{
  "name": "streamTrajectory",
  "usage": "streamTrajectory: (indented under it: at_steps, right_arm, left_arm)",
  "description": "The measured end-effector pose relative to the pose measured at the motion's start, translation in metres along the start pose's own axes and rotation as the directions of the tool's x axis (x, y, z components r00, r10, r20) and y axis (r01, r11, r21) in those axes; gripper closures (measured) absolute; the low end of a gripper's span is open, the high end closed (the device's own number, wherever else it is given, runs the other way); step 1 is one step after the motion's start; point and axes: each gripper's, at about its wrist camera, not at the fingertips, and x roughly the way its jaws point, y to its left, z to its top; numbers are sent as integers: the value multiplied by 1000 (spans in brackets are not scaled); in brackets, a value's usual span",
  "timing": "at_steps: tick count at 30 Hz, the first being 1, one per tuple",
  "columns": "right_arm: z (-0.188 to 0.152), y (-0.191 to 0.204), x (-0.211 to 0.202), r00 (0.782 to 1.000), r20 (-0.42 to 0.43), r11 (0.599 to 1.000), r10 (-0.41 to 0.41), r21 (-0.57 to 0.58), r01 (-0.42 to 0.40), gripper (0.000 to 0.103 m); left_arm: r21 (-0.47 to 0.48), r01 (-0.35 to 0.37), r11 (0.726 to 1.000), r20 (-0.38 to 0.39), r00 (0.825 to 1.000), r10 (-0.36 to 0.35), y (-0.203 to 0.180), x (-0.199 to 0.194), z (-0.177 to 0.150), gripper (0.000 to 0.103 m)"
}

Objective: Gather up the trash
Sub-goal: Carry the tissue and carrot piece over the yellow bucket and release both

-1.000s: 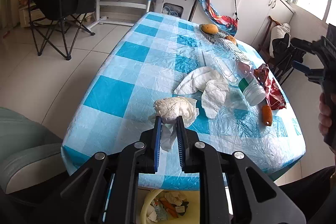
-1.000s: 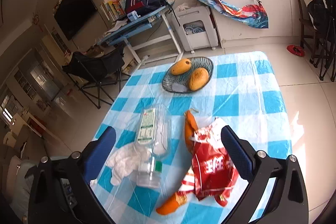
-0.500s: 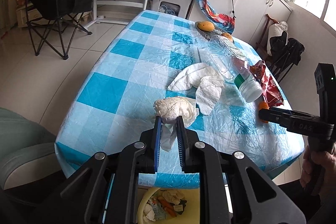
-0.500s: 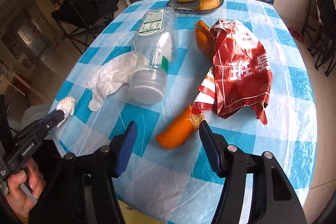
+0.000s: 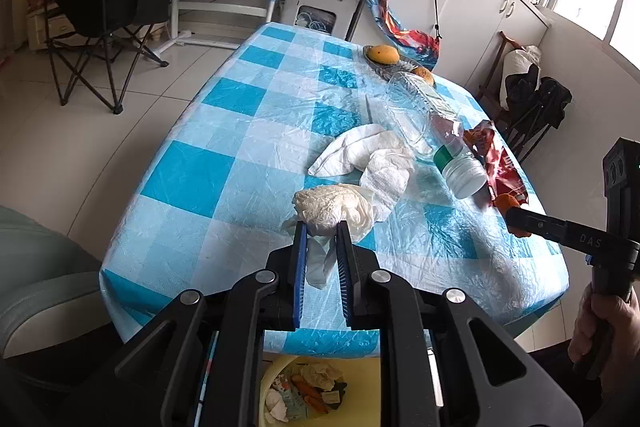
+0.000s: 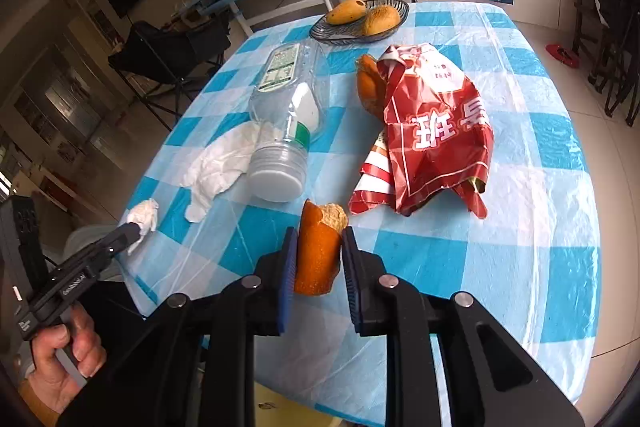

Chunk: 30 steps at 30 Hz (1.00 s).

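Left gripper (image 5: 322,227) pinching crumpled tissue (image 5: 326,205); right gripper (image 6: 318,241) closing around orange peel (image 6: 318,247) on checked table (image 6: 520,211).

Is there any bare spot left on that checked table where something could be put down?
Yes. The far left half of the table, from the fruit dish to the near corner, is bare cloth. So is the right strip beyond the red wrapper. The middle is crowded: plastic bottle, white tissues and wrapper lie close together.
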Motion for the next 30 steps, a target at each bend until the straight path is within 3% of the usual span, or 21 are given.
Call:
streamTrajectory:
  at_steps: [14, 30]
  right_arm:
    - [-26, 32, -4, 985, -7, 985, 172, -2, -172, 80]
    - [-69, 74, -4, 965, -79, 967, 251, -36, -254, 80]
  left_arm:
    - [47, 51, 998, 40, 998, -53, -12, -19, -5, 89]
    - [131, 19, 991, 61, 998, -27, -25, -52, -18, 89]
